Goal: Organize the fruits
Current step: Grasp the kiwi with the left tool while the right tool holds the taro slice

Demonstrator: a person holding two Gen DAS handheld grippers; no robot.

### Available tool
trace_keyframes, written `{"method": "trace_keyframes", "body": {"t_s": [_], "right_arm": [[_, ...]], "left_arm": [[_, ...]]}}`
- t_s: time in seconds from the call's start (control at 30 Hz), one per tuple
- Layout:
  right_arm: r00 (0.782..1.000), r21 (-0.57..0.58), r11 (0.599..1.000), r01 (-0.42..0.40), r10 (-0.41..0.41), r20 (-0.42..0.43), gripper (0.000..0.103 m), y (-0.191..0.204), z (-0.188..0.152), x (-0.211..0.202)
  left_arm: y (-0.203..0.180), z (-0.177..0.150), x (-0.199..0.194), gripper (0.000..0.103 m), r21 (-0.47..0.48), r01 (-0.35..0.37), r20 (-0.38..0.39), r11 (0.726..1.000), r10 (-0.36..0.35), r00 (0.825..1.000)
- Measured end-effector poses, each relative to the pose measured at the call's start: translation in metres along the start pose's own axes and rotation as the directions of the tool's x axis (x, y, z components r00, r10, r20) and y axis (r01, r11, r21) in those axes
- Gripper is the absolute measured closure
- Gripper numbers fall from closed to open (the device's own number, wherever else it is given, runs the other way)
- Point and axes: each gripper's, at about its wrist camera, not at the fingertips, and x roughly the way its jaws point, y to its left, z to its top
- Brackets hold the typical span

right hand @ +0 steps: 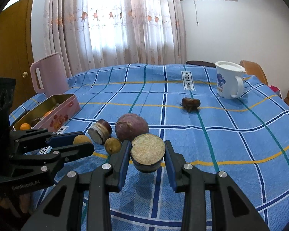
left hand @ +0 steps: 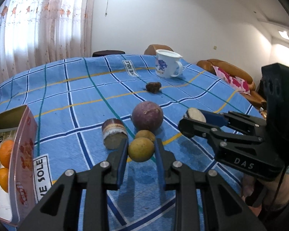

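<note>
The left gripper, low in the centre of the left wrist view, has its blue-padded fingers pressed on either side of a small round yellow-green fruit — clenched on it, just above the blue checked tablecloth. A second small yellow-brown fruit sits just behind, touching it.

The right gripper, low centre in the right wrist view, grips a halved dark-skinned fruit between its pads; the pale, grainy cut face points up and toward the camera, and its short axis runs roughly upright, slightly tilted.

Beyond the grippers, mid-frame, lies a large round purple fruit, and to its left a short cut cylinder of brown-and-white fruit on its side, its long axis running toward the lower left with the cut end facing the viewer. Farther back a small dark brown lumpy fruit lies alone.

At the left edge stands an open pink rectangular tin box holding round orange fruits. A white enamel mug with a blue print stands upper right — a pink plastic jug upper left.
</note>
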Motion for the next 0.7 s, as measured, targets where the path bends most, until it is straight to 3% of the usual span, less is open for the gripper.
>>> {"method": "trace_keyframes", "body": {"t_s": [0.7], "right_arm": [[0.995, -0.019, 1.000, 0.005, -0.003, 0.096, 0.067, 0.003, -0.004, -0.015]], "left_arm": [[0.001, -0.004, -0.018, 0.074, -0.002, -0.022, 0.100, 1.000, 0.022, 0.995]]}}
